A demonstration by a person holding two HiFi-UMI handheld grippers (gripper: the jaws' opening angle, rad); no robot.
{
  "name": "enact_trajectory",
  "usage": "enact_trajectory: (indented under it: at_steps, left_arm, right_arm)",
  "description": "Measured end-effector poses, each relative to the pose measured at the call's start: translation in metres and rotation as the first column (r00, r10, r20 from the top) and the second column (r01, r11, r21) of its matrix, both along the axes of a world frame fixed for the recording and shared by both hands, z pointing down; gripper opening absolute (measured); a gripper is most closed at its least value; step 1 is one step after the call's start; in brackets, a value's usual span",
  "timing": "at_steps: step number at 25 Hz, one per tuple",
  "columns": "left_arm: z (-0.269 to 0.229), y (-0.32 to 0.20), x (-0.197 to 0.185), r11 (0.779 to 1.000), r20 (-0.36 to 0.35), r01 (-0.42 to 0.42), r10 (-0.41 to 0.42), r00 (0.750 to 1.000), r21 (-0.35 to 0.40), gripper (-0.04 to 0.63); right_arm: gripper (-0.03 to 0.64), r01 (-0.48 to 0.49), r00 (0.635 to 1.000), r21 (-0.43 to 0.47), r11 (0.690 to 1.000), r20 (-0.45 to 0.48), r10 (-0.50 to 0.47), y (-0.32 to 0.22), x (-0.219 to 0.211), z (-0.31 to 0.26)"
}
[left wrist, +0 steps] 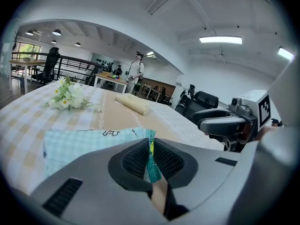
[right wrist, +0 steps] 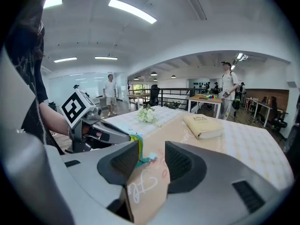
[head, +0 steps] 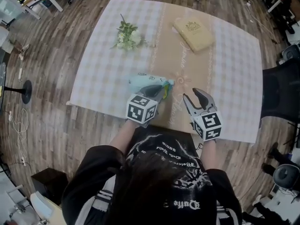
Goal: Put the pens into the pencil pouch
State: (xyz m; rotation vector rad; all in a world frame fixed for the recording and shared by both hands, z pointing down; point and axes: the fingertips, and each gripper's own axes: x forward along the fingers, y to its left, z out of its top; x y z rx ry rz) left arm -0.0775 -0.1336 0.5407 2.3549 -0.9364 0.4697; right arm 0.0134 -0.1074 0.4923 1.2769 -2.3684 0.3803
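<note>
The light blue checked pencil pouch (head: 146,82) lies near the table's front edge, on the tan runner. My left gripper (head: 158,93) is shut on the pouch's right end, and a teal fold of the pouch (left wrist: 151,159) is pinched between its pads. A yellow-green strip (right wrist: 136,143) shows at that gripped end. No loose pen shows in any view. My right gripper (head: 196,99) hovers just right of the pouch, open, with nothing between its fingers. In the right gripper view only the runner lies beyond my right gripper (right wrist: 152,165).
A bunch of white flowers (head: 127,35) lies at the back left of the table. A cream padded case (head: 193,33) lies at the back right. A black chair (head: 280,95) stands off the table's right side. People stand far off in the room.
</note>
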Motion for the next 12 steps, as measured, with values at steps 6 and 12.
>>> enact_trajectory:
  at_steps: [6, 12]
  left_arm:
    - [0.012, -0.005, 0.004, 0.996, -0.021, 0.085, -0.086, 0.996, -0.036, 0.044]
    - [0.004, -0.007, 0.009, 0.989, -0.042, 0.143, -0.144, 0.989, -0.036, 0.046]
  right_arm:
    - [0.184, -0.019, 1.000, -0.018, 1.000, 0.002, 0.019, 0.002, 0.020, 0.011]
    - [0.186, -0.014, 1.000, -0.027, 1.000, 0.013, 0.014, -0.004, 0.038, 0.014]
